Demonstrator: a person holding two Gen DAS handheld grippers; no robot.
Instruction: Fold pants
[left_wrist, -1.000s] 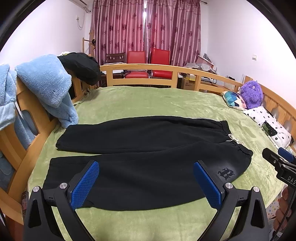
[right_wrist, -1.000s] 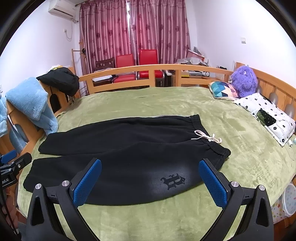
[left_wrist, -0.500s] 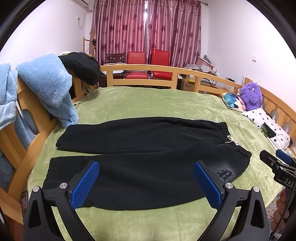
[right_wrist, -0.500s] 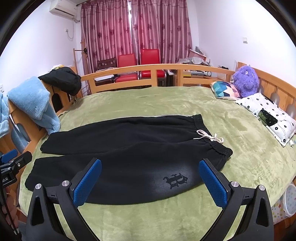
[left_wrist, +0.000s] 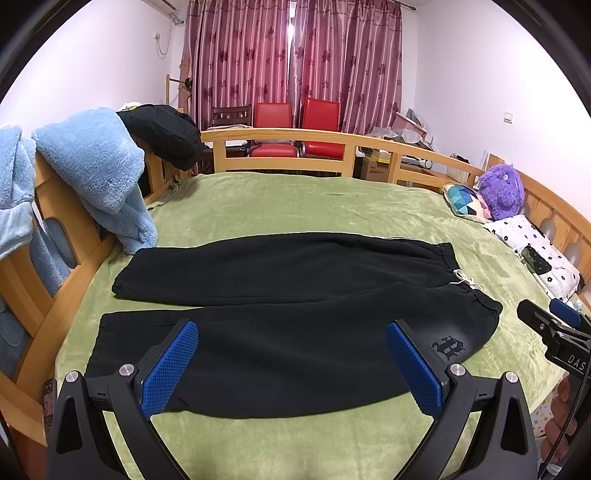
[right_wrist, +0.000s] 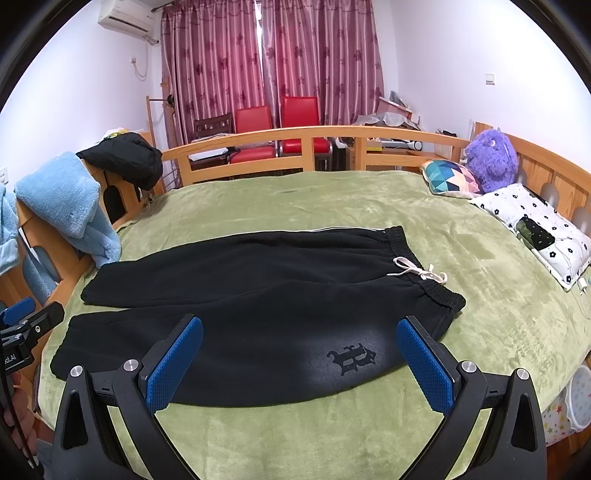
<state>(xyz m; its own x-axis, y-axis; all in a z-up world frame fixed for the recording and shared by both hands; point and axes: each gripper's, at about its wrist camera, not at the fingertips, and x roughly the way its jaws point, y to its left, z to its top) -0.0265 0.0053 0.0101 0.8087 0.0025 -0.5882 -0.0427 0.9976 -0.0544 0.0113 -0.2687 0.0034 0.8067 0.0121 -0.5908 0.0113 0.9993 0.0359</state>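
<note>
Pants (left_wrist: 295, 314): fleecy black, flat | left claw (left_wrist: 291, 365), right claw (right_wrist: 299, 363): agape | logo possibly embroidered

The left gripper (left_wrist: 291, 363) and right gripper (right_wrist: 299, 360) look alike: black angular frames with silver round screws, each finger faced with a blue dimpled pad (left_wrist: 168, 373). White lettering marks one black body, beside a black cable and bare skin.

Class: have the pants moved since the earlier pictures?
No. The pants lie unmoved: the far cuff stays just below the blue blanket.
</note>
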